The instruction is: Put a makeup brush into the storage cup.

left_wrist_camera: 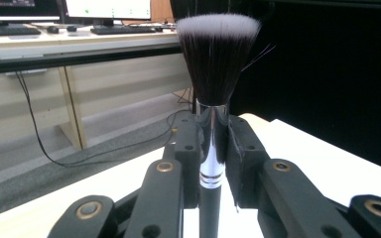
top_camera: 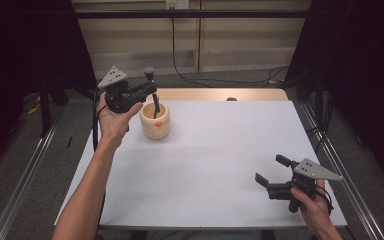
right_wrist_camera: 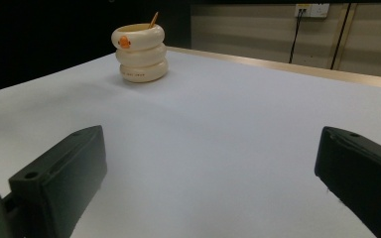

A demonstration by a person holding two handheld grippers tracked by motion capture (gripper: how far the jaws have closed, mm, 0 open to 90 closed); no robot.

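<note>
1. We see the left gripper point(top_camera: 150, 92) at the far left of the white table point(top_camera: 220, 165), held up above the surface, its jaws clamped on a makeup brush point(top_camera: 152, 95).
2. In the left gripper view the brush point(left_wrist_camera: 213, 124) stands upright between the jaws, which pinch its chrome ferrule and black handle from both sides; the dark bristle head with pale tips fans out above them.
3. In the high view the brush's lower end sits at the mouth of a cream ringed cup point(top_camera: 155, 121), right beside the left hand point(top_camera: 112, 117). We cannot tell whether the handle tip touches the cup's inside.
4. The cup point(right_wrist_camera: 140, 52) has three stacked rings and a small orange mark on its top ring; a thin stick pokes out of it in the right gripper view.
5. The right gripper point(top_camera: 272, 172) is at the near right corner of the table, well apart from the cup, held by the right hand point(top_camera: 312, 202).
6. Its jaws are spread wide, nothing between them, bare tabletop ahead.
</note>
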